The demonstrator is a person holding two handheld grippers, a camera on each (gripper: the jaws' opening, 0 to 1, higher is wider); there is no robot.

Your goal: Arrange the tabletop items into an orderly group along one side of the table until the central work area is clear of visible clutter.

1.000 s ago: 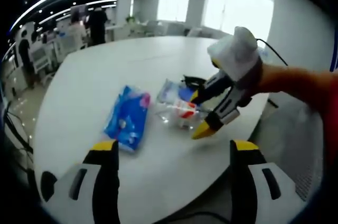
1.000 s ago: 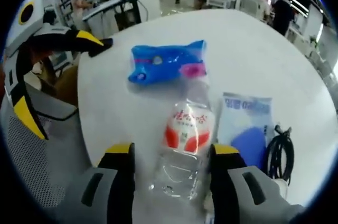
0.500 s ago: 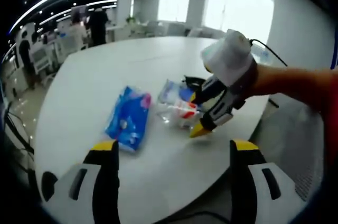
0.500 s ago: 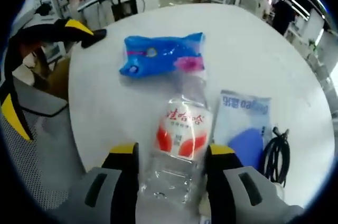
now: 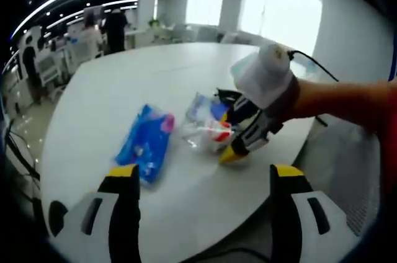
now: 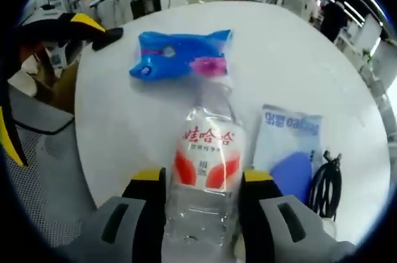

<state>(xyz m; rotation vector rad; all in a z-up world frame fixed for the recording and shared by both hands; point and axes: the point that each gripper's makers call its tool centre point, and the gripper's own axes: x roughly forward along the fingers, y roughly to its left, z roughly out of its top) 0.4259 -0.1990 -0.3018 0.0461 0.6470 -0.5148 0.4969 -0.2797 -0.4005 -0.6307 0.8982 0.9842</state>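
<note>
The table (image 6: 322,77) holds a blue pack (image 6: 180,58), a pouch (image 6: 285,145), a cable (image 6: 325,182). The bottle (image 6: 208,170) lies lengthwise between the right gripper's (image 6: 198,191) jaws, cap pointing away; grip looks near-closed on it. Left gripper (image 5: 198,179) is open, farther off.

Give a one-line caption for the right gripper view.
Right gripper straddles a clear bottle lying on the white table.

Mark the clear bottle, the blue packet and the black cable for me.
clear bottle (image 6: 208,157): right gripper view, on its red and white label.
blue packet (image 6: 180,55): right gripper view, middle of the wrapper.
black cable (image 6: 327,182): right gripper view, on the coiled bundle.
</note>
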